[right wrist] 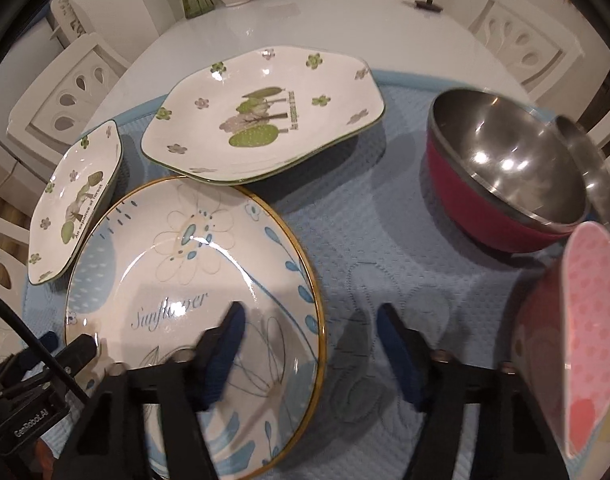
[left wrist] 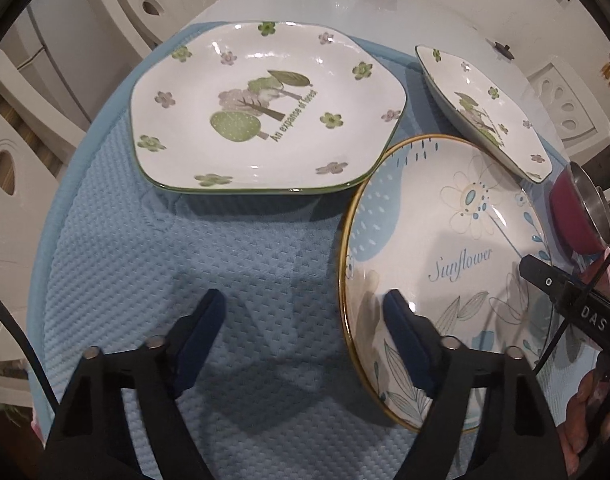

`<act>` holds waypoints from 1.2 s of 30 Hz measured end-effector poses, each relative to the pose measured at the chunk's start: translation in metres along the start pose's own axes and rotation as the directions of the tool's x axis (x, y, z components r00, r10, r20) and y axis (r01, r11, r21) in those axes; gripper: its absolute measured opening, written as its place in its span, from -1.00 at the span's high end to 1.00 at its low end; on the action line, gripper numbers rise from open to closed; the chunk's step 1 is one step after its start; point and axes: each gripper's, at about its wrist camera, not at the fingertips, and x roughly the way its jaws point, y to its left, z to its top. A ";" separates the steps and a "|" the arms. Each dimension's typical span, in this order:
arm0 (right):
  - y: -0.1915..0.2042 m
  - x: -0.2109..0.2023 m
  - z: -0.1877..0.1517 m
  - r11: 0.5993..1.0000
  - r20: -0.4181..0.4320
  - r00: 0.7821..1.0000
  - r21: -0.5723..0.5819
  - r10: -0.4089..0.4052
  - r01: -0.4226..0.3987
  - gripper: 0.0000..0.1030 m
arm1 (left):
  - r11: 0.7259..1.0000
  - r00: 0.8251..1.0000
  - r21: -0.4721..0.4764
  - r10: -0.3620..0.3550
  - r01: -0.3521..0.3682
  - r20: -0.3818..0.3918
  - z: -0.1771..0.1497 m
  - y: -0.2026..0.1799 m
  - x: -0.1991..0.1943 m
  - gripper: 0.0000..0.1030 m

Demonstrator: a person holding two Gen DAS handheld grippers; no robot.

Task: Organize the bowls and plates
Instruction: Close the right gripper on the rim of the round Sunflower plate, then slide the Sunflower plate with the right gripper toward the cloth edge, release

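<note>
Both claws hang released over the blue mat (left wrist: 241, 264), grasping nothing: the left gripper (left wrist: 305, 316) straddles the round Sunflower plate's (left wrist: 457, 264) left rim, the right gripper (right wrist: 309, 332) its right rim. A likely step is lifting this plate, so each claw should seat 1 finger under the rim and 1 above before closing. It lies beside the large forest plate (right wrist: 265, 116) and touches or overlaps the small forest plate (right wrist: 73, 204). The red steel bowl (right wrist: 505, 172) and pink bowl (right wrist: 585, 340) look empty.
</note>
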 end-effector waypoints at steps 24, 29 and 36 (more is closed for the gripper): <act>0.016 0.006 -0.012 0.971 0.010 0.992 -0.209 0.126 -0.121 0.34 | 0.985 0.991 0.143 -0.110 0.099 0.071 0.005 -0.030 0.002 -0.08; 0.021 0.001 -0.023 0.965 0.002 0.992 -0.232 0.123 -0.120 0.34 | 0.985 0.992 0.144 -0.106 0.095 0.073 -0.007 -0.025 -0.003 -0.08; 0.029 -0.012 -0.036 0.966 0.003 0.992 -0.229 0.127 -0.123 0.33 | 0.988 0.992 0.129 -0.094 0.083 0.087 -0.018 -0.014 -0.021 -0.08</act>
